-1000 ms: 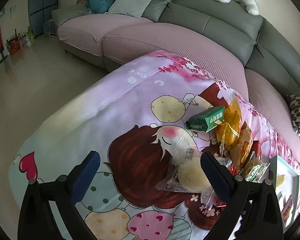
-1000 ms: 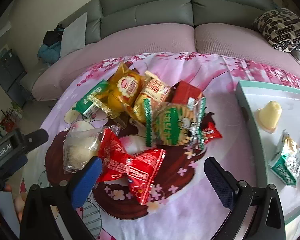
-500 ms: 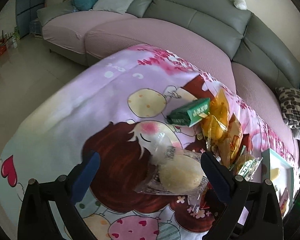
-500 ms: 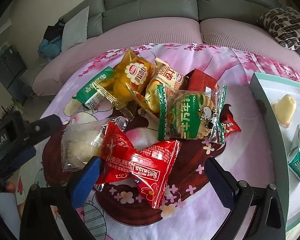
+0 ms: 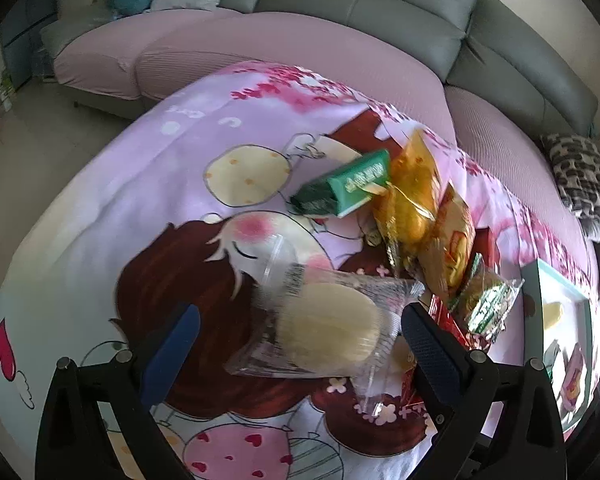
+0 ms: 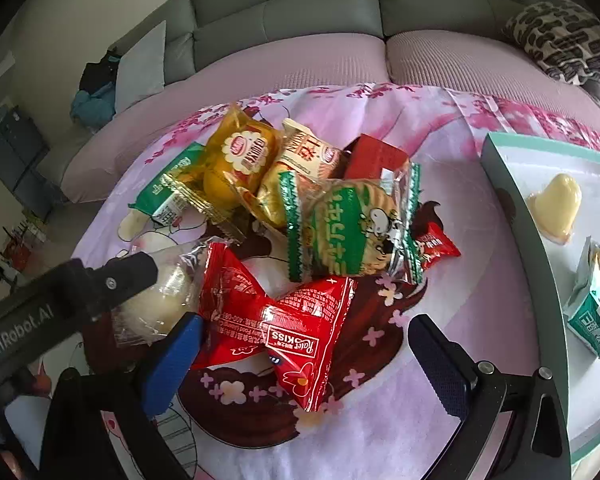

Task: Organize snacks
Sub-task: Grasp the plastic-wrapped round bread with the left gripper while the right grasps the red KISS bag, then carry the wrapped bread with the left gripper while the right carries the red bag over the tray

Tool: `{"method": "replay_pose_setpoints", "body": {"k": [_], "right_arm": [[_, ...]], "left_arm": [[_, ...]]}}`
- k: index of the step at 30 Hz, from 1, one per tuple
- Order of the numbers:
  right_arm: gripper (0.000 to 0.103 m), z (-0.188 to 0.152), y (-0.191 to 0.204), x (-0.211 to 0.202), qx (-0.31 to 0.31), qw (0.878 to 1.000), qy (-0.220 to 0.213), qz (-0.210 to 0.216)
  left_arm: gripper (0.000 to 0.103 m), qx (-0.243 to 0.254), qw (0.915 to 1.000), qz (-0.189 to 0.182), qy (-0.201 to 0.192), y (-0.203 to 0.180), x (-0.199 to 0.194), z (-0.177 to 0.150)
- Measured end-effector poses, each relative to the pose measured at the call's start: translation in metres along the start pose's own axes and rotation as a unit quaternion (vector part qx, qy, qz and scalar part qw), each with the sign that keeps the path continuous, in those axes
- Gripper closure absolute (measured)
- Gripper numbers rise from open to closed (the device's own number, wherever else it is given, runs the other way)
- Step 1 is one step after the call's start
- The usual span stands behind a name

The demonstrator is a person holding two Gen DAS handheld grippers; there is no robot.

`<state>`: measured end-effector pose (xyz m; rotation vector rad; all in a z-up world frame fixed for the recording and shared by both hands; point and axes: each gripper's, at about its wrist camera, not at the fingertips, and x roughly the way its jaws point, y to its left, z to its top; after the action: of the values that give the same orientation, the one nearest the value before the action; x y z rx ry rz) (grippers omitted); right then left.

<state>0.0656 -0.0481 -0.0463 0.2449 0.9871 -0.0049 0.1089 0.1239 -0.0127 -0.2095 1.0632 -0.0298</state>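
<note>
1. The left tongs (image 5: 296, 344) are spread wide around a pale round cake in a clear wrapper (image 5: 328, 330), not gripping it.
2. The right tongs (image 6: 304, 350) are spread wide over a red Roler Kiss packet (image 6: 276, 316), which lies beside the cake.
3. Behind these, a heap of snacks sits on the cartoon-print cloth (image 6: 452, 312) over the worktop: a green cracker pack (image 6: 348, 228), a yellow pouch (image 6: 244, 164) and a green box (image 5: 350, 188).
4. At the right, a teal-rimmed tray (image 6: 512, 208) holds a heart-shaped jelly (image 6: 556, 208) and a green sachet (image 6: 596, 312).
</note>
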Motion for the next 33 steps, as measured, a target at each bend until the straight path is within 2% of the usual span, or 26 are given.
{"method": "replay_pose_setpoints", "body": {"k": [7,13,15,18,21,23,33], "right_arm": [[0.001,-0.002,0.001,0.003,0.002,1.000,0.009,0.007],[0.006,-0.004,0.002,0.002,0.003,1.000,0.010,0.017],[0.009,-0.003,0.003,0.002,0.003,1.000,0.012,0.021],[0.019,-0.005,0.007,0.003,0.000,0.999,0.019,0.028],[0.029,-0.005,0.008,0.004,-0.003,0.999,0.020,0.030],[0.039,-0.004,0.008,0.004,-0.002,0.999,0.021,0.037],[0.051,-0.004,0.006,0.003,-0.003,0.999,0.018,0.034]], "left_arm": [[0.002,0.003,0.9998,0.006,0.017,-0.006,0.012,-0.003],[0.003,0.002,0.9997,0.008,0.025,-0.008,0.019,-0.006],[0.008,0.003,0.9997,0.004,0.025,-0.009,0.019,-0.006],[0.021,0.003,0.9996,-0.014,0.025,-0.011,0.020,-0.005],[0.025,0.008,0.9997,-0.011,0.023,-0.014,0.018,-0.006],[0.027,0.004,0.9997,-0.012,0.020,-0.013,0.016,-0.006],[0.031,-0.013,0.9997,-0.016,0.015,-0.006,0.013,-0.004]]}}
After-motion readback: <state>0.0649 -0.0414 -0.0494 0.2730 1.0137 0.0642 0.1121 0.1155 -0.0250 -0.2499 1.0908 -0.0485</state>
